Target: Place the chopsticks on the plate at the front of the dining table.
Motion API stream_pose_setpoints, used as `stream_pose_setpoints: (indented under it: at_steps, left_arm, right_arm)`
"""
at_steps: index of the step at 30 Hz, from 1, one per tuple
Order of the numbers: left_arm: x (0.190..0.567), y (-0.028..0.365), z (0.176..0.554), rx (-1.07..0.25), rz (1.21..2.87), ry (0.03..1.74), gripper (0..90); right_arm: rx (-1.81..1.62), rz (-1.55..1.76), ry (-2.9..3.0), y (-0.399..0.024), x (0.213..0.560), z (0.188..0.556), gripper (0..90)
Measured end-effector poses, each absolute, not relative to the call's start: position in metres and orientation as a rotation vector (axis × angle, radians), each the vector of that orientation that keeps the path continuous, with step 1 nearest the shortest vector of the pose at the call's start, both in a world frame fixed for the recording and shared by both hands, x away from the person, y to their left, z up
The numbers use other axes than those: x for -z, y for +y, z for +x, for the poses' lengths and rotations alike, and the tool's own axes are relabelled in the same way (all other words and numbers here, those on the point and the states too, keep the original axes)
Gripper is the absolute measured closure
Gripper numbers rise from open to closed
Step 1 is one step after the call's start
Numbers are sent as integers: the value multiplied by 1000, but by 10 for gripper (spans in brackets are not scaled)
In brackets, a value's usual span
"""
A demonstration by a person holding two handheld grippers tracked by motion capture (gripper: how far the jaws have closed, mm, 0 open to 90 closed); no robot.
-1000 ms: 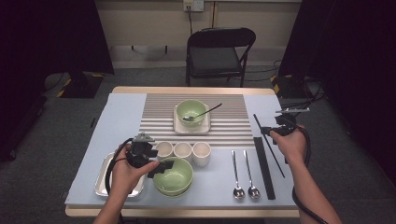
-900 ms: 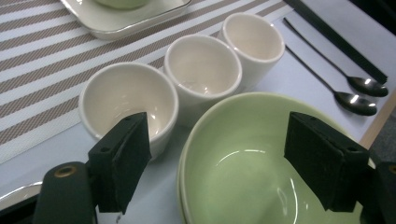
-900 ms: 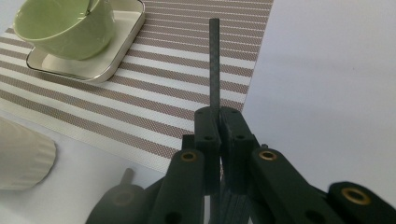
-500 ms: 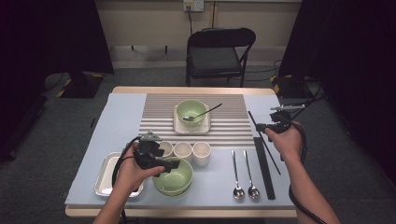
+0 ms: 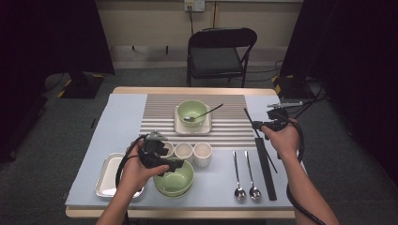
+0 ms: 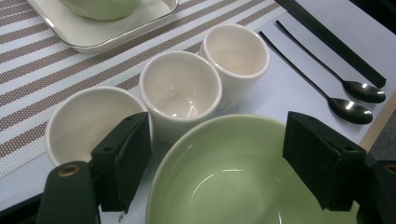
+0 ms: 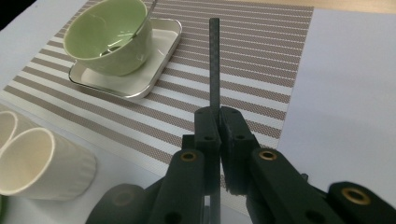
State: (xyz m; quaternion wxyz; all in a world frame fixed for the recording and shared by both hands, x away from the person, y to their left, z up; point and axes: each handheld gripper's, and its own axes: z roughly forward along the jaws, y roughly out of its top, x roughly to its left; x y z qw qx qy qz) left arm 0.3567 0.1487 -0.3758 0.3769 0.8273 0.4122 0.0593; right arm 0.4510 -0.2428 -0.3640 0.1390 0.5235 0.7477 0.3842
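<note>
Carefully now — the right tool (image 7: 218,135), clamped on one black chopstick (image 7: 214,65), should lift it level; the left tool (image 6: 224,158) waits apart over the green bowl (image 6: 233,182).

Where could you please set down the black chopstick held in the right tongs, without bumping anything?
The bare blue tabletop left of the striped placemat is free, as is the placemat strip right of the cream square plate. It is crowded around the three cream cups, the near green bowl, and the two steel spoons beside the black chopstick case.
</note>
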Motion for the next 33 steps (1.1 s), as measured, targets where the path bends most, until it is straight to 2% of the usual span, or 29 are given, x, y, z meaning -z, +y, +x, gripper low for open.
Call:
stream_pose_setpoints:
  at_steps: [33]
  left_arm:
    - [370,105,359,-117,2141,991,247]
  right_arm:
    - [-1185,1423,2225,-207,350,447,867]
